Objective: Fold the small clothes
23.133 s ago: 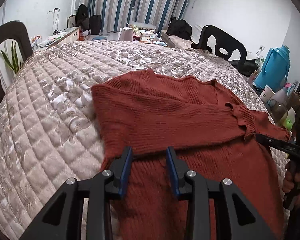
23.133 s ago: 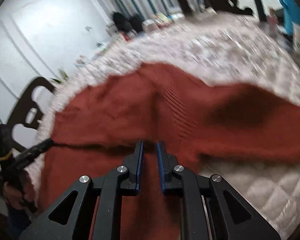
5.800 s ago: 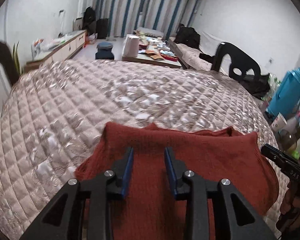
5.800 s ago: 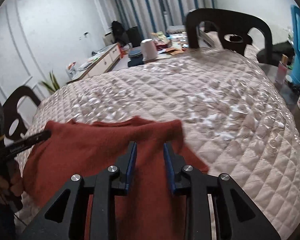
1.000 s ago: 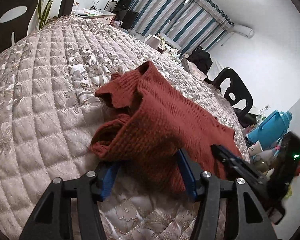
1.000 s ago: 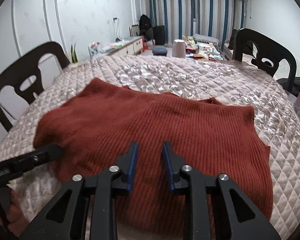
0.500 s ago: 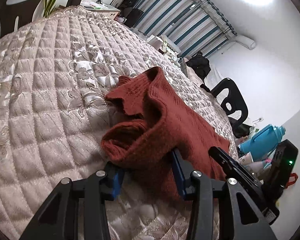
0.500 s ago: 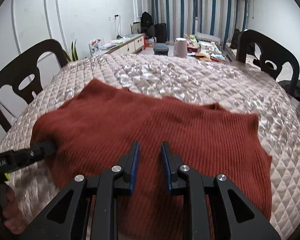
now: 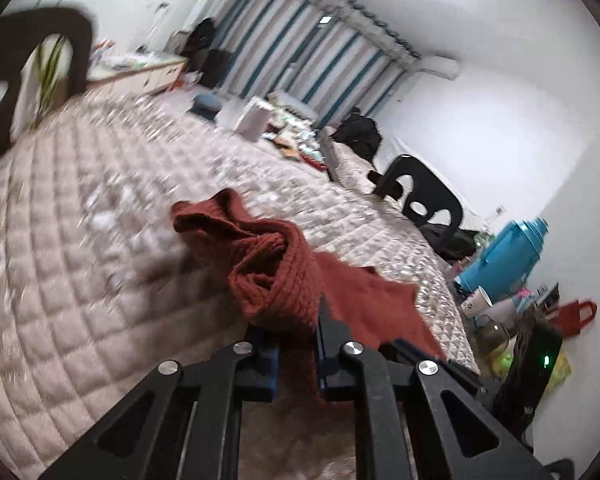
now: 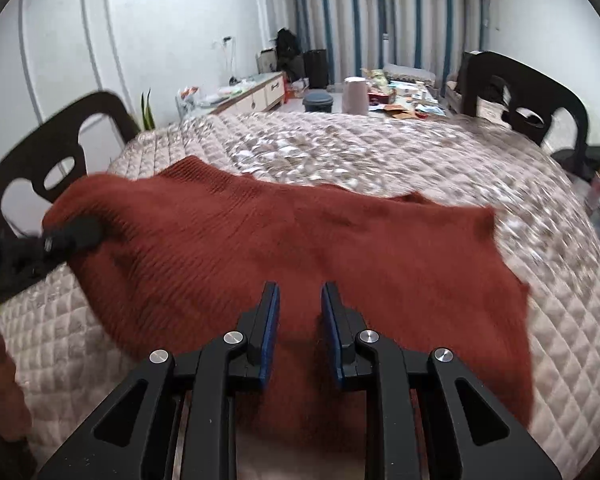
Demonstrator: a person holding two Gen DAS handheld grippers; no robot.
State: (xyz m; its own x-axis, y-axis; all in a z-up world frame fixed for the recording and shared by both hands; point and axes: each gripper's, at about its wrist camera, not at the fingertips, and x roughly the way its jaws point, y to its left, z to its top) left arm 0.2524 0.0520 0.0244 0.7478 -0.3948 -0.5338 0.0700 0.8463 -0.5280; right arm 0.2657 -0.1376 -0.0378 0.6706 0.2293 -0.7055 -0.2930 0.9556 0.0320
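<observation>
A rust-red knitted sweater [image 10: 300,248] lies folded on the quilted round table [image 10: 380,160]. My left gripper [image 9: 298,344] is shut on the sweater's left edge [image 9: 276,280] and holds that bunched edge lifted above the quilt. In the right wrist view the left gripper [image 10: 70,238] shows at the sweater's raised left end. My right gripper [image 10: 298,312] is open, its jaws apart just over the sweater's near edge, holding nothing.
Dark chairs stand at the left [image 10: 52,160] and far right [image 10: 524,96] of the table. A blue thermos [image 9: 500,256], cups and clutter sit to the right of the table. A low cabinet [image 10: 256,96] and striped curtains are at the back.
My left gripper has closed on the sweater's left edge and lifted it off the quilt. My right gripper has stayed open over the near edge.
</observation>
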